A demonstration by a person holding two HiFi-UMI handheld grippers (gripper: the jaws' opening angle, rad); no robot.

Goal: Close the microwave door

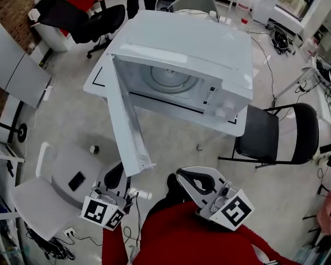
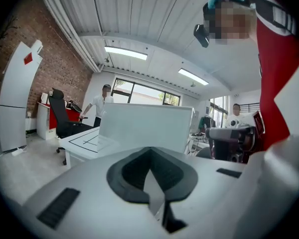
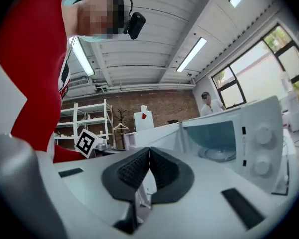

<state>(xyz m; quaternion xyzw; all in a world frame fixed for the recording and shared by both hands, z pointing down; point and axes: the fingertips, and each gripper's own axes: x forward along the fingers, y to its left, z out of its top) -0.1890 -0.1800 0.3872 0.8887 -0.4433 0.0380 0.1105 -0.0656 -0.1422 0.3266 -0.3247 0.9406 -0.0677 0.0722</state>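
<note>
1. Your left gripper (image 1: 115, 175) and right gripper (image 1: 191, 180) hover in front of the microwave (image 1: 209, 48), each with jaws pressed together on nothing.
2. No closing looks done: the microwave door (image 1: 124, 120) stands wide open, swung out from the microwave's front toward you.
3. Its free edge lies just beside your left jaws; the right jaws are farther off.

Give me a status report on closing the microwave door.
Microwave door wide open. Left tongs shut, empty, near its free edge. Right tongs shut, empty. Nothing seen blocking the swing.
</note>
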